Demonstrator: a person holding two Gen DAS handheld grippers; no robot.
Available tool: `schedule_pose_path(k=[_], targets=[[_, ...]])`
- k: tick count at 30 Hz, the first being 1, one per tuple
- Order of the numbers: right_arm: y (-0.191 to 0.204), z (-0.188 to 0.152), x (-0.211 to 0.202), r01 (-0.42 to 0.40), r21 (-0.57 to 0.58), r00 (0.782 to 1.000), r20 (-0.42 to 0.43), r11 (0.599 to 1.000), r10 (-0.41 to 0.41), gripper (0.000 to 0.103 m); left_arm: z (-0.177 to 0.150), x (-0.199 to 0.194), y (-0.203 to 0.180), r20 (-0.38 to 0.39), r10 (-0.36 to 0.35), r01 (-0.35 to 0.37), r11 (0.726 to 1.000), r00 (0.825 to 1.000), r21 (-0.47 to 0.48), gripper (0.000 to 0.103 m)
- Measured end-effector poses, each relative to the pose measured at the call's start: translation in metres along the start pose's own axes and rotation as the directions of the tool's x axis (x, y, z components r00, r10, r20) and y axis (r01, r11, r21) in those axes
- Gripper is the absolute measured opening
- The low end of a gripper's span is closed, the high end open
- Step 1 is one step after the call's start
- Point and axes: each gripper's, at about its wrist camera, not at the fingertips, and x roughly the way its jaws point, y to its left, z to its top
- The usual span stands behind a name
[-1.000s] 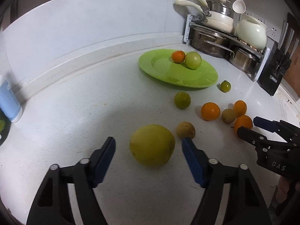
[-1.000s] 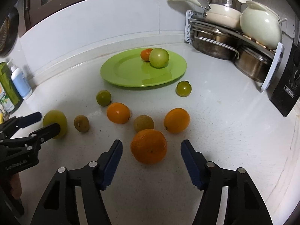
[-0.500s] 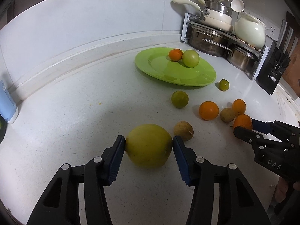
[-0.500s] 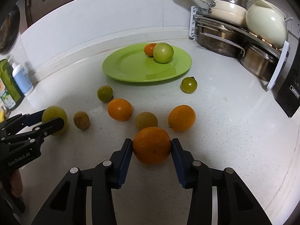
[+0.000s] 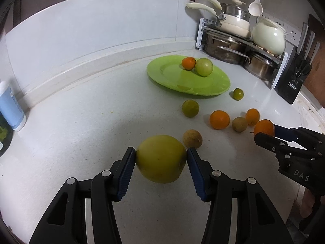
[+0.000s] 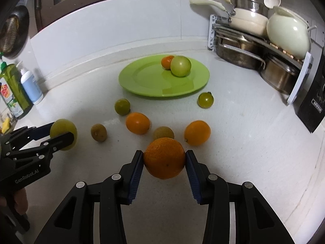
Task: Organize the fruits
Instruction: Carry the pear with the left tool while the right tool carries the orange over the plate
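Observation:
My left gripper (image 5: 161, 160) is shut on a large yellow-green fruit (image 5: 160, 158), held just above the white counter. My right gripper (image 6: 164, 160) is shut on a big orange (image 6: 164, 158); it also shows in the left wrist view (image 5: 263, 127). A green plate (image 6: 146, 81) stands farther back with a small orange (image 6: 166, 61) and a green apple (image 6: 180, 65) on it. Loose on the counter lie two oranges (image 6: 137, 123) (image 6: 197, 132), two small green fruits (image 6: 122, 106) (image 6: 205, 100) and two brown fruits (image 6: 98, 132) (image 6: 162, 132).
A rack of pots and pans (image 6: 254, 46) with a cream pot (image 6: 288, 34) fills the back right corner. A black knife block (image 5: 294, 77) stands at the right. Bottles (image 6: 30, 85) stand at the left by the wall.
Both grippers have closed from open onto their fruits, the left on the yellow-green fruit and the right on the big orange, and both fruits have risen slightly off the counter.

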Motion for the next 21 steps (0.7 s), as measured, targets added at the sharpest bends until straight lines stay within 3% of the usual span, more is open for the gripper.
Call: schedule_pose_path(k=[21], targets=[[-0.008,0.055,-0.047,-0.062,-0.075,0.984,0.162,0.995,0.073,0.043,0.057,-0.051,-0.023,0.192,-0.009,0.001,0.999,0.981,0.041,0.052]])
